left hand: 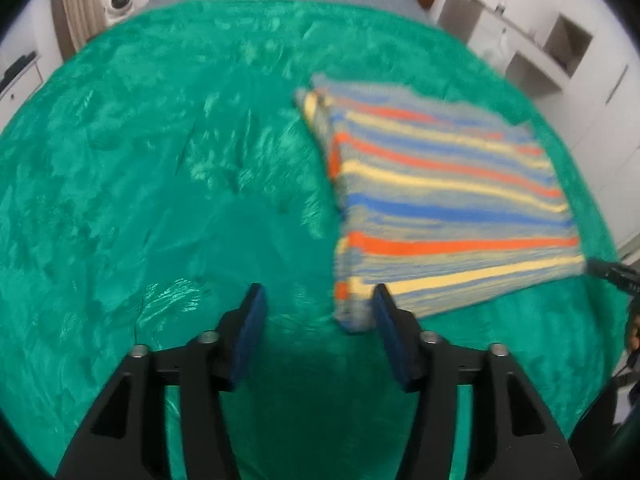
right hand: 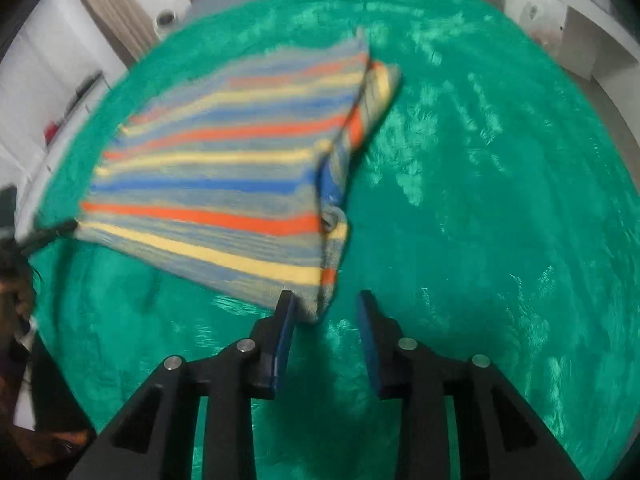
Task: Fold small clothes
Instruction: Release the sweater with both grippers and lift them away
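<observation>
The folded striped cloth (left hand: pixel 448 200) lies flat on the green blanket (left hand: pixel 140 180); the left gripper (left hand: pixel 318 300) stands released by its near left corner, nothing between its jaws; the right gripper (right hand: pixel 326 304) stands released by the near right corner, gripping nothing.

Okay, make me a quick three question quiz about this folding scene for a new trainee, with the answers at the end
1. True or false: the striped cloth lies folded on the green blanket.
2. Is anything between the fingers of the left gripper?
A. a cloth corner
B. nothing
C. a sock
3. Which side of the right gripper does the cloth lie on in the right wrist view?

Key
1. True.
2. B: the jaws stand open over bare blanket, the cloth corner just outside one finger.
3. To its left and beyond, with the near corner beside the left finger; the jaws are open.
</observation>
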Motion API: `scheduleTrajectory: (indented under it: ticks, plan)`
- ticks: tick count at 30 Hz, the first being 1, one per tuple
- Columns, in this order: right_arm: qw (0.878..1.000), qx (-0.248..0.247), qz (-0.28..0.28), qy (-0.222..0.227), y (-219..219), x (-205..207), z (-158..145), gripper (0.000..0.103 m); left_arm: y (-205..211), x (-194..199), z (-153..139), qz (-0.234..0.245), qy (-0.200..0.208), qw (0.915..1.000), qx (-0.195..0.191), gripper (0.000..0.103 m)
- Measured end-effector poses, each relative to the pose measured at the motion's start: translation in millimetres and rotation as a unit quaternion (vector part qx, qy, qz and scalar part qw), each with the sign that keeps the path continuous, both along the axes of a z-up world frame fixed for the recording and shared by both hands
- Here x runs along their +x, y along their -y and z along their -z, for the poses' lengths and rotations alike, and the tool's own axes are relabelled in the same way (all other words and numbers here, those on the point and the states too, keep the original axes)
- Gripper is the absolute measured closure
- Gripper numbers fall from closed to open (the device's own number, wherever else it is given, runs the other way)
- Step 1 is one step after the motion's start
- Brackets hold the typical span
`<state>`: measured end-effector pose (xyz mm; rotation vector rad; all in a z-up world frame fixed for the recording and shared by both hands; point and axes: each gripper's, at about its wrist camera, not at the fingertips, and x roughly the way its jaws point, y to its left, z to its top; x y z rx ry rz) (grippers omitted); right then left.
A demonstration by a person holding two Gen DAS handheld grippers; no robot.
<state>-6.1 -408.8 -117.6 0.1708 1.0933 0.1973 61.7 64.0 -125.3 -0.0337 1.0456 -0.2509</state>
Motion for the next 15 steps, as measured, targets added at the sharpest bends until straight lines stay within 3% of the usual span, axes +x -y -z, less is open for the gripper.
scheduleTrajectory:
  ticks: [1,3,5,10,11,13,15]
  plan:
    - [1.0,0.0,-0.002,0.011,-3,-2,-4,0.07,4,-6,-5,-0.001,0.014,0.9999,-0.006,0.028]
    - [0.999,0.01,-0.016,0.043,-17,-1,-14,0.068,11,-16,-11,-0.007,0.033,0.9993,-0.014,0.023]
    - [0.998,0.027,-0.026,0.057,-32,4,-13,0.059,18,-23,-10,-0.009,0.039,0.999,-0.018,0.021]
    - [0.999,-0.025,-0.03,0.029,-37,-4,34,0.058,37,-45,10,0.006,0.042,0.9987,0.029,0.02]
    - [0.998,-0.023,-0.021,0.05,-30,-12,35,0.058,34,-51,12,0.005,0.049,0.9978,0.044,0.02]
    - [0.998,-0.042,0.008,0.049,-19,-24,34,0.056,35,-58,16,-0.006,0.071,0.995,0.07,0.017]
    - [0.996,-0.021,0.032,0.082,-8,-38,30,0.052,34,-59,23,-0.017,0.096,0.9919,0.081,0.011]
